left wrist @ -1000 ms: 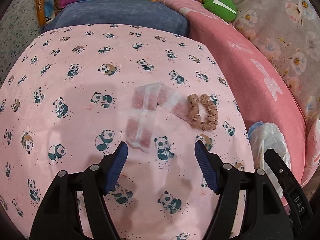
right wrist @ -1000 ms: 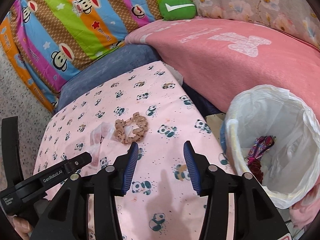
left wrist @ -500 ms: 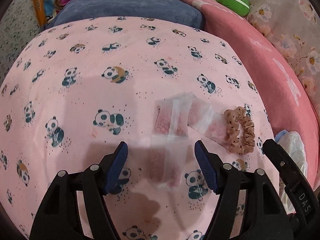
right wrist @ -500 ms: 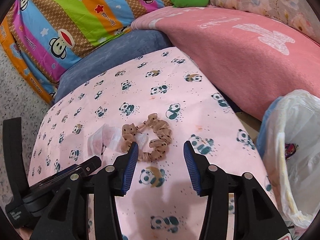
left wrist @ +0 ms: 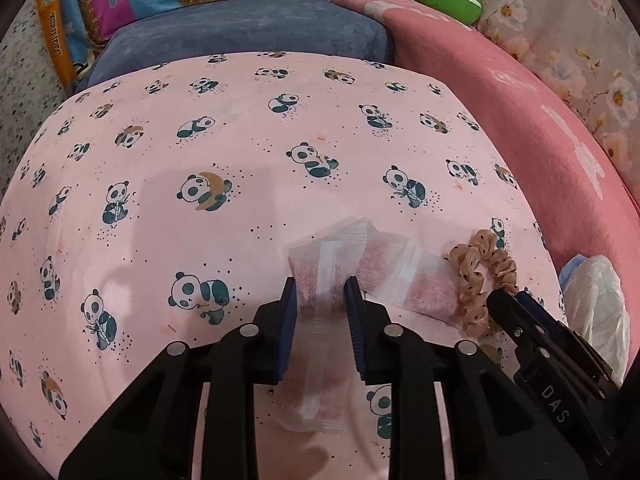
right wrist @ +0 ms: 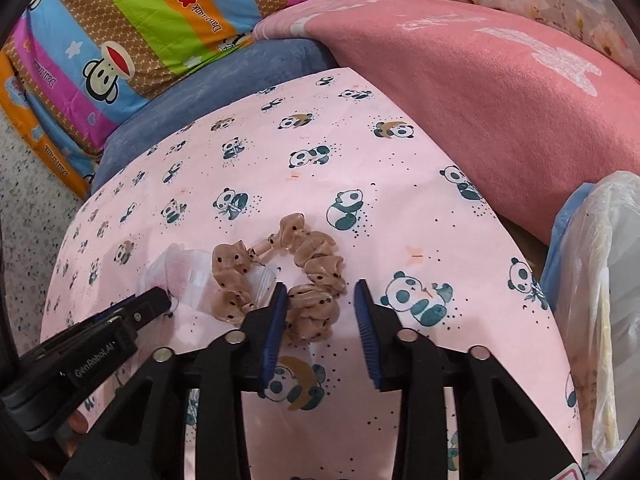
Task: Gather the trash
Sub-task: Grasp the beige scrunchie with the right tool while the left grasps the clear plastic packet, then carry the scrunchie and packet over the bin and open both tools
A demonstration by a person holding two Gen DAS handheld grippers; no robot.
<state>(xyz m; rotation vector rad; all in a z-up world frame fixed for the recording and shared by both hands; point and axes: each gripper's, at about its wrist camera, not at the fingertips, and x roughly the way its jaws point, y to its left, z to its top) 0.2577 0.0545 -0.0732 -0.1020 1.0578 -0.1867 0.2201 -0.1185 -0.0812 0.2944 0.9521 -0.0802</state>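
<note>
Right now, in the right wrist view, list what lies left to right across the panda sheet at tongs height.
Left tongs' black tip → clear wrapper → tan scrunchie → bare panda sheet → white trash bag past the sheet's right edge.

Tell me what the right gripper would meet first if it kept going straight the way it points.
Most likely the tan scrunchie: its near side already lies between the right gripper fingers. Beyond it is only the panda sheet. Height above the scrunchie is unclear.
</note>
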